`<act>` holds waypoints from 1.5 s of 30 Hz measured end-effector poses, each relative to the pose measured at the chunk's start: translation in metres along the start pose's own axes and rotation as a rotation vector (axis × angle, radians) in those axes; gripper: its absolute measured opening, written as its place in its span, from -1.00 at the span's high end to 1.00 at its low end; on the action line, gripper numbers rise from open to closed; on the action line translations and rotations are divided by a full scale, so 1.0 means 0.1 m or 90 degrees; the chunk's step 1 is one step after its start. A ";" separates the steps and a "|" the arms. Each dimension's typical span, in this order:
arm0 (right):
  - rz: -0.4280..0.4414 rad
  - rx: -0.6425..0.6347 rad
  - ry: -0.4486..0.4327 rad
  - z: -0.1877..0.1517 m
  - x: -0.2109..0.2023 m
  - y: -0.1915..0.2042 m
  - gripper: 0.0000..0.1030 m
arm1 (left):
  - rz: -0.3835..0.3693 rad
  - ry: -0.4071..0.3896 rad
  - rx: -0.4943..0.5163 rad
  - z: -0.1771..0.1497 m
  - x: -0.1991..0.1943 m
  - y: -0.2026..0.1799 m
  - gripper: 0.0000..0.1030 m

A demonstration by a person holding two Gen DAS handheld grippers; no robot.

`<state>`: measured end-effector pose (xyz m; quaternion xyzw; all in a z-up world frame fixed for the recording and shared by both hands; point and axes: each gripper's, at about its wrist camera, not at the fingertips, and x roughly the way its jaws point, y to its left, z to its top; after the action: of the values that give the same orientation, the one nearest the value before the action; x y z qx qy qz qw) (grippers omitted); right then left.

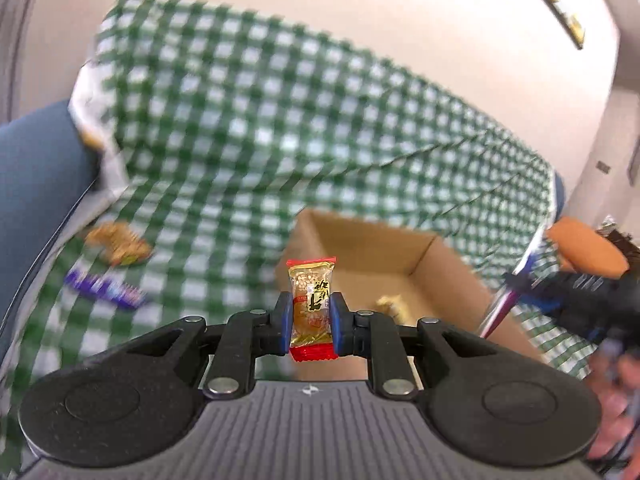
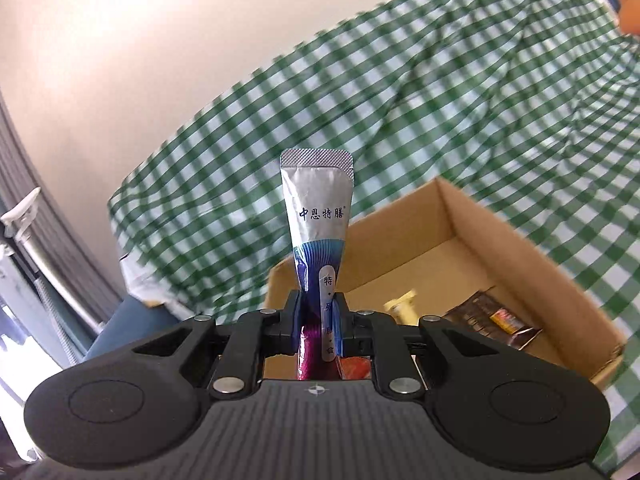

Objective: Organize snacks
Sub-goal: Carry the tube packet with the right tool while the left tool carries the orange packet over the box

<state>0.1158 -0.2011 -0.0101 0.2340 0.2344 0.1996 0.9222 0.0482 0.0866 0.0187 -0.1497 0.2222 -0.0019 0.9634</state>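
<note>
My left gripper (image 1: 311,316) is shut on a small gold candy (image 1: 312,300) with red wrapper ends, held upright above the near left corner of an open cardboard box (image 1: 440,272). In the right wrist view my right gripper (image 2: 319,316) is shut on a tall silver, blue and purple sachet (image 2: 318,216), standing upright in front of the same cardboard box (image 2: 500,224). The right gripper (image 1: 516,284) with its sachet (image 1: 500,304) also shows at the right of the left wrist view. Inside the box lie a pale yellow snack (image 2: 402,304) and a dark brown packet (image 2: 492,320).
A green and white checked cloth (image 1: 280,120) covers the surface under the box. On it at the left lie a gold snack pack (image 1: 118,242) and a purple wrapped bar (image 1: 106,290). A white bag (image 1: 92,96) sits at the far left edge; an orange object (image 1: 584,252) at the right.
</note>
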 end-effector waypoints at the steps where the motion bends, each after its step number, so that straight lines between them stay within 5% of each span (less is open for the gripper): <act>1: -0.010 -0.002 -0.003 0.00 0.00 -0.01 0.69 | -0.011 -0.009 0.007 0.07 0.00 -0.09 0.59; 20: -0.077 -0.073 -0.056 0.05 -0.08 -0.03 0.69 | -0.100 -0.036 0.082 0.60 0.47 -1.28 0.60; 45: -0.090 -0.054 -0.058 0.07 0.00 -0.10 0.69 | -0.094 -0.022 0.084 0.63 0.77 -1.40 0.60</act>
<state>0.1218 -0.2115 -0.0102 0.1867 0.1993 0.1329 0.9528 0.1529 -0.0341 0.0799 -0.1020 0.1938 -0.0847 0.9720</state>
